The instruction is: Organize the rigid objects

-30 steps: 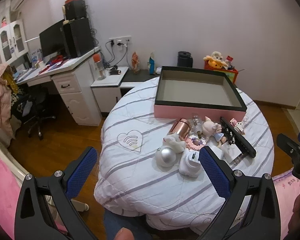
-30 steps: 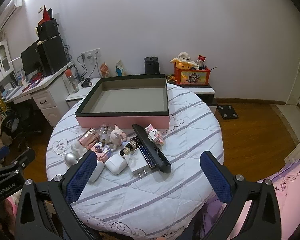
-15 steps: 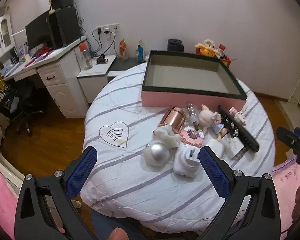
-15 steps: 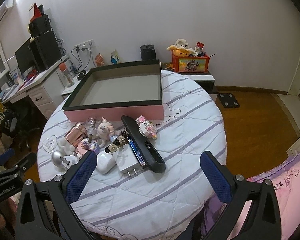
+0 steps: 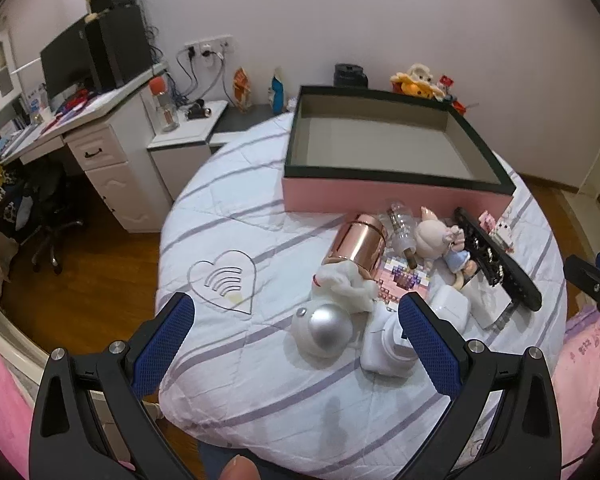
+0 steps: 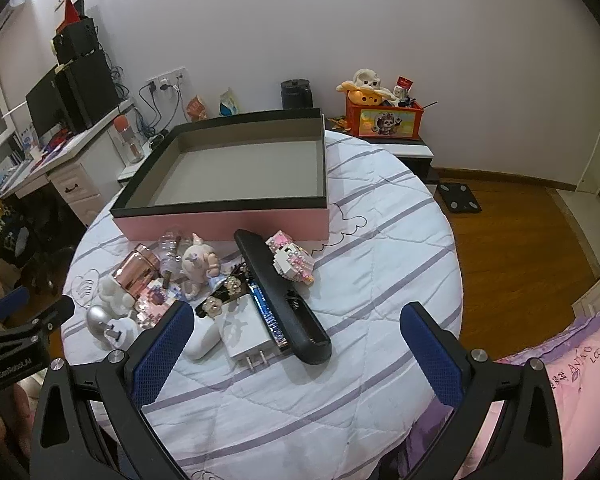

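Blue-padded left hand-held gripper (image 5: 296, 336) hangs wide open, holding nothing, over the near edge of the round table (image 5: 228, 380). The right hand-held gripper (image 6: 296, 340) is also wide and empty. Just ahead of both sits the clutter: silver ball (image 5: 327, 330), white charger (image 6: 247, 338), rose-gold can (image 5: 358, 246), pig figure (image 5: 434, 236), long black case (image 6: 280, 296). The pink box (image 6: 224, 222) sits empty behind the pile. Likely step: first pick. Take 1 outer item, such as the ball, square the jaws around it, lift straight up to avoid dragging neighbours.

round table (image 6: 380, 264) | striped quilt (image 5: 228, 216) | pink box (image 6: 228, 224) | trinket pile (image 6: 204, 280)
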A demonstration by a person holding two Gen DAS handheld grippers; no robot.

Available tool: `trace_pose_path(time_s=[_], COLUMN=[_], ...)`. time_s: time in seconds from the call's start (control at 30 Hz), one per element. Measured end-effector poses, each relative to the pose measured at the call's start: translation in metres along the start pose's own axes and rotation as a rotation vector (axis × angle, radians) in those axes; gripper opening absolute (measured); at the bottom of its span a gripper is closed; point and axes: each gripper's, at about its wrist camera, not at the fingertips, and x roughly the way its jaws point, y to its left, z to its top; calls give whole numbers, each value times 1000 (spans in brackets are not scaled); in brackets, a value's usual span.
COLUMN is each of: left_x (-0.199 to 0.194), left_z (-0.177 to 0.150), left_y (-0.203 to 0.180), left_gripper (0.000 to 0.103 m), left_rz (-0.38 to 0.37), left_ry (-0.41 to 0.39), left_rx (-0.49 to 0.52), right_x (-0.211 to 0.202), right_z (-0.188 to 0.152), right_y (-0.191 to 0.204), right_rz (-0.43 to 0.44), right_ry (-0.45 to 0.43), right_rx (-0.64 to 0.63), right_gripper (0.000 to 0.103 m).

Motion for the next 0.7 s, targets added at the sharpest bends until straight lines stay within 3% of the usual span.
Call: trace_pose_path(time_s=[0.53,0.7], left_x=[46,60], left_z=[2,-2], left_y=[9,4], left_gripper=[103,103], left_rz=[-15,-57], left_ry=[79,117], left_rx=[-8,-4], right_x=[44,58], right_z=[3,4], right_y=[-5,-4], right_rz=[-5,-11], right_ry=[83,110], right_rx=[-31,-54], right_gripper=[102,99])
